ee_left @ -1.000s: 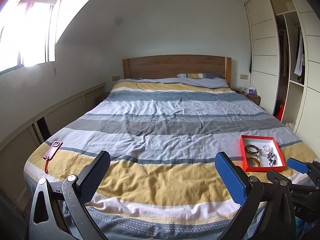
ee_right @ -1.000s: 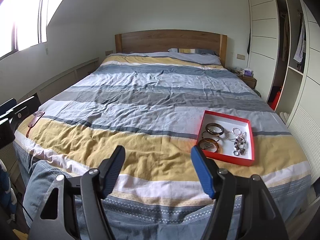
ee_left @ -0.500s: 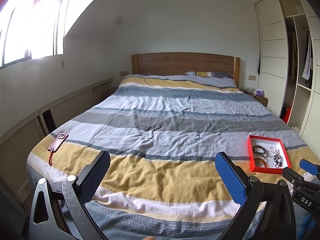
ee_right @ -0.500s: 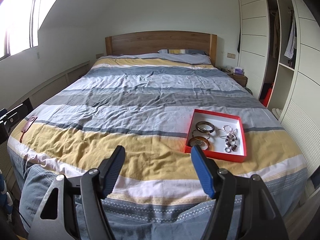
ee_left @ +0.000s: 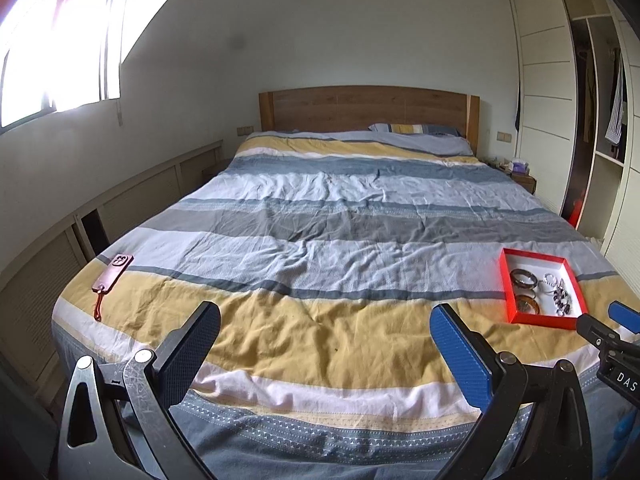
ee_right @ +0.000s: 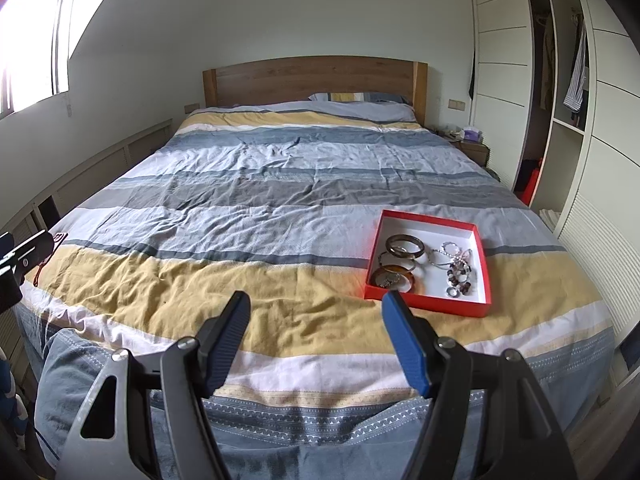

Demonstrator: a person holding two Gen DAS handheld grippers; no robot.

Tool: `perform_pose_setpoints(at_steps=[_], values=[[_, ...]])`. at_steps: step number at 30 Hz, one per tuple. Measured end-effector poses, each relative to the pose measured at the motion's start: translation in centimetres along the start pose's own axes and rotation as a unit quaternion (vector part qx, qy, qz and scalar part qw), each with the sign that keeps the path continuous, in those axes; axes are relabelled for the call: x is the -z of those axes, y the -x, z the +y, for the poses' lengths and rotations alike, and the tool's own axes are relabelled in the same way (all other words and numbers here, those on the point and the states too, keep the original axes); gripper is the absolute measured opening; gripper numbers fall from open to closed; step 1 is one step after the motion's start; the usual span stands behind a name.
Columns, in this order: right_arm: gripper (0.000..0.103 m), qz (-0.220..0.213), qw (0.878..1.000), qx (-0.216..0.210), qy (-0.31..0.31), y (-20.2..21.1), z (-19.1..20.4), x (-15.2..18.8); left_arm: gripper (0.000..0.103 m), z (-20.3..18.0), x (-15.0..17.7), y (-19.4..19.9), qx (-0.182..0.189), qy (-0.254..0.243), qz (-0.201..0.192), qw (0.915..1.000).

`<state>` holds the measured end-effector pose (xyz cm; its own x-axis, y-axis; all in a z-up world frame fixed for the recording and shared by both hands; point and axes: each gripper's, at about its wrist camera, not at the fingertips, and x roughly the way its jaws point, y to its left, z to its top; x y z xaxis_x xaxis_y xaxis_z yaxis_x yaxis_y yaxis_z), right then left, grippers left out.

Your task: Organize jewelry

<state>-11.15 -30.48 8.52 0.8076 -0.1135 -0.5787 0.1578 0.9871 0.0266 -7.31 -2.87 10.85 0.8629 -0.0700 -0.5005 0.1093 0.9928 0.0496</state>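
Jewelry [ee_right: 428,262] — all gathered in red tray [ee_right: 424,302] on bed [ee_right: 260,216], bangles left, beads and rings right; fits sorted or yet to sort | left gripper [ee_left: 324,330], right gripper [ee_right: 316,314] — fingers spread wide, holding nothing | versus 1.0 s ago: both views drawn back, tray farther off, contents unchanged
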Motion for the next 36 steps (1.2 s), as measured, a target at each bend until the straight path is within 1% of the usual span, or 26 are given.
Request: perform_pose_setpoints(at_steps=[17, 36], values=[[0.067, 0.037, 0.999, 0.012, 0.001, -2.8, -0.2, 1.1, 0.102, 0.0, 1.5, -3.2, 0.013, 0.0, 0.044, 0.999], [0.067, 0.084, 0.996, 0.023, -0.005, -6.8, -0.8, 2.7, 0.102, -0.2, 3.5, -7.9, 0.023, -0.004, 0.096, 0.9951]])
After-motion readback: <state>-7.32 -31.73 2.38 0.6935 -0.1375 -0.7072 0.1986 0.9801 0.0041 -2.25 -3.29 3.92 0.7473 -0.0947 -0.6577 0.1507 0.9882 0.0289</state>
